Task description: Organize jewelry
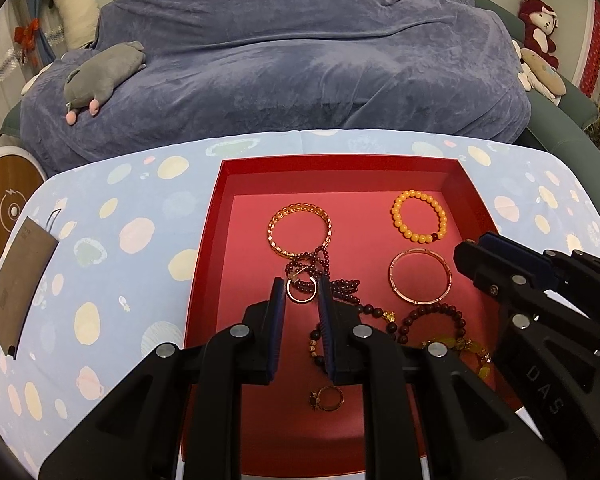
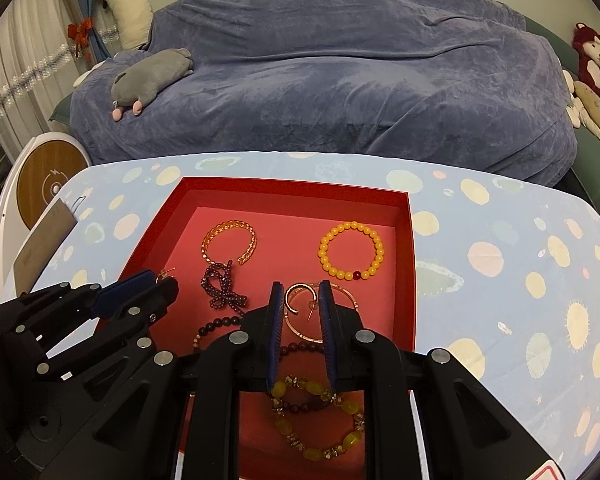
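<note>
**Two grippers over the red jewelry tray**

The shallow red cardboard tray lies on a pale blue spotted tablecloth, with a grey-blue blanket behind. A yellow beaded bracelet lies at the far right of the tray. The left gripper seems to pinch a small gold hoop above tangled dark purple beads. The right gripper grips a rose-gold hoop earring between its narrowly spread fingers.

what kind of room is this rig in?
Probably a bedroom or a home living space: a big blue blanket over soft furniture, plush toys like the grey one, and curtains with a red bow.
</note>
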Action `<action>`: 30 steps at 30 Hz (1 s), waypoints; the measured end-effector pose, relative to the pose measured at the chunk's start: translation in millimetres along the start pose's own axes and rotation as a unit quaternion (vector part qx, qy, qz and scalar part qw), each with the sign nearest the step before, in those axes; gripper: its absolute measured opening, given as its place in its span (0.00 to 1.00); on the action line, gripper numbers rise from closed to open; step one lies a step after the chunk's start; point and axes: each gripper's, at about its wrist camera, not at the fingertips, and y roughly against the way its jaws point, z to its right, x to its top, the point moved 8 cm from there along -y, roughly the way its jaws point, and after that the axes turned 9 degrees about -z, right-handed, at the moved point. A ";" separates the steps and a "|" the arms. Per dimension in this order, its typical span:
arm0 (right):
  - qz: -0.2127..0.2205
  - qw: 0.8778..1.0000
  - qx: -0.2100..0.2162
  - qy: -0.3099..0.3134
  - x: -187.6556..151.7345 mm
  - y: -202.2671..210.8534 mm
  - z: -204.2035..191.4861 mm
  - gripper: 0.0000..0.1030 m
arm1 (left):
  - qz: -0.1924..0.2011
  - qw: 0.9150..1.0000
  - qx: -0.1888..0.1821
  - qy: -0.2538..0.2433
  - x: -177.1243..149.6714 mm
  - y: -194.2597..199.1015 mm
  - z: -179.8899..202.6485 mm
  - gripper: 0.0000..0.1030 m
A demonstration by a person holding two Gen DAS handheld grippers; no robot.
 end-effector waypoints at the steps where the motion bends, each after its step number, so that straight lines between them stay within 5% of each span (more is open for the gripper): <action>1: -0.002 1.000 0.000 -0.001 -0.1 -1.4 0.8 0.17 | -0.002 1.000 0.000 0.002 -0.9 -1.7 -1.1 0.16; 12: -0.009 1.000 -0.005 -0.004 -1.8 -6.3 3.4 0.18 | -0.005 1.000 0.004 0.006 -2.6 -4.6 -2.0 0.17; 16: -0.003 1.000 -0.009 -0.005 -3.9 -1.7 3.5 0.34 | -0.003 1.000 0.009 0.015 -2.9 0.8 -4.7 0.38; 30: 0.015 0.999 -0.015 -0.026 -42.3 59.8 4.2 0.49 | 0.019 1.000 0.019 0.016 -33.4 60.4 -2.5 0.51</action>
